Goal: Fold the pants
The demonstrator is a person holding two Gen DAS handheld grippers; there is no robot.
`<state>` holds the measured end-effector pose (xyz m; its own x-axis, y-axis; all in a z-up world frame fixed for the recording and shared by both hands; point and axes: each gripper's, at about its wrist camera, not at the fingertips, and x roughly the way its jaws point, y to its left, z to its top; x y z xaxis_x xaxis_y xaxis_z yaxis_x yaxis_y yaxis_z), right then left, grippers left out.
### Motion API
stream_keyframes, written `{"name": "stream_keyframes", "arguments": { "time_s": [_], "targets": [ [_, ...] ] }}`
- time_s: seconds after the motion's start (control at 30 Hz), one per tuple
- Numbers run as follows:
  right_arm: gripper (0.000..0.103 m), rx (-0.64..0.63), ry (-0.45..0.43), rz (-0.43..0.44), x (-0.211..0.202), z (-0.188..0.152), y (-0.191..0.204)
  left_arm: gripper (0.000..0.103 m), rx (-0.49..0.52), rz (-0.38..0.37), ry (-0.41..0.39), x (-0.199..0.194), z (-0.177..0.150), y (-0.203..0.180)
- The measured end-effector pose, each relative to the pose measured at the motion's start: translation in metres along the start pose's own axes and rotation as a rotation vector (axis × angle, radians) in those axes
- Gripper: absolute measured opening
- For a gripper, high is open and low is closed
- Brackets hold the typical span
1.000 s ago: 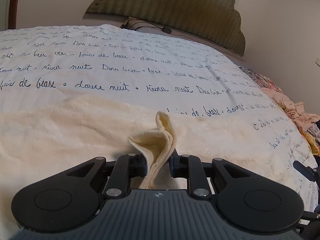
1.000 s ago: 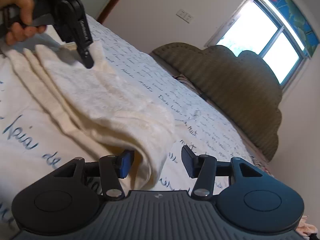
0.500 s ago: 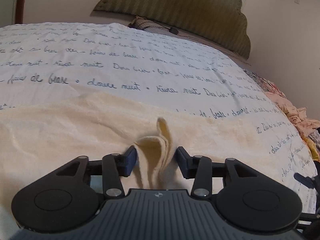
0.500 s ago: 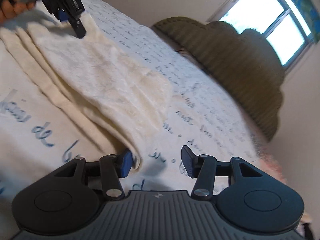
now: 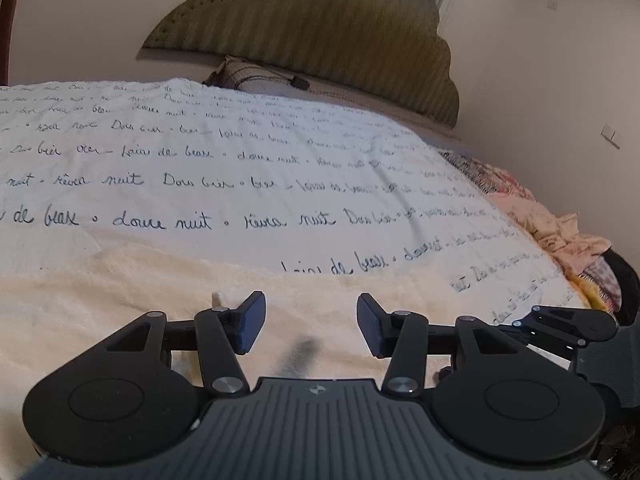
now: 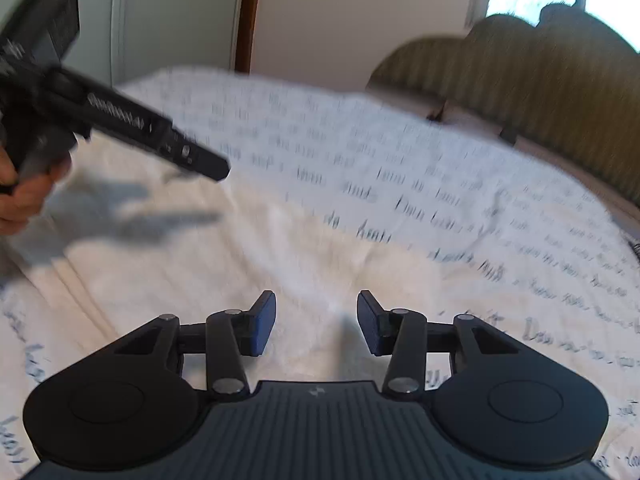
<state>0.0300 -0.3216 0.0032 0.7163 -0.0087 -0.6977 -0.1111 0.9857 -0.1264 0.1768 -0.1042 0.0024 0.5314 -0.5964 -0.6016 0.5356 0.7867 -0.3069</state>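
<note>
Both grippers gape over flat pants [image 5: 120, 300]; far edge seemingly straight.

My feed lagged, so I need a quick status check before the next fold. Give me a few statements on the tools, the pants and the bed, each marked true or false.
1. The left tool is open and holds nothing. True.
2. The right tool is clamped on a fold of the cream pants. False: its jaws stand apart and empty, with the pants lying on the bed below them.
3. The pants lie on a white bedspread printed with handwritten script. True.
4. The headboard is bright red. False: it is olive green with a scalloped top.
5. A pile of other clothes sits at the bed's right edge in the left wrist view. True.
</note>
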Motion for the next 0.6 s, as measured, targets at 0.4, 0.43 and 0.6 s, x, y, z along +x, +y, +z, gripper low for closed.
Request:
{"name": "stream_keyframes", "arguments": {
  "time_s": [0.4,0.43,0.6],
  "targets": [
    [0.044,0.133,-0.074,0.107,-0.038,-0.034,0.027,0.066,0.070,0.084,-0.046,-0.022,-0.024,-0.013],
    [0.044,0.114,-0.051,0.102,-0.033,-0.037,0.031,0.067,0.082,0.080,-0.027,-0.022,-0.029,-0.016],
    [0.044,0.165,-0.047,0.094,-0.030,-0.040,0.030,0.071,0.209,0.256,0.011,-0.013,-0.059,-0.019]
  ]
}}
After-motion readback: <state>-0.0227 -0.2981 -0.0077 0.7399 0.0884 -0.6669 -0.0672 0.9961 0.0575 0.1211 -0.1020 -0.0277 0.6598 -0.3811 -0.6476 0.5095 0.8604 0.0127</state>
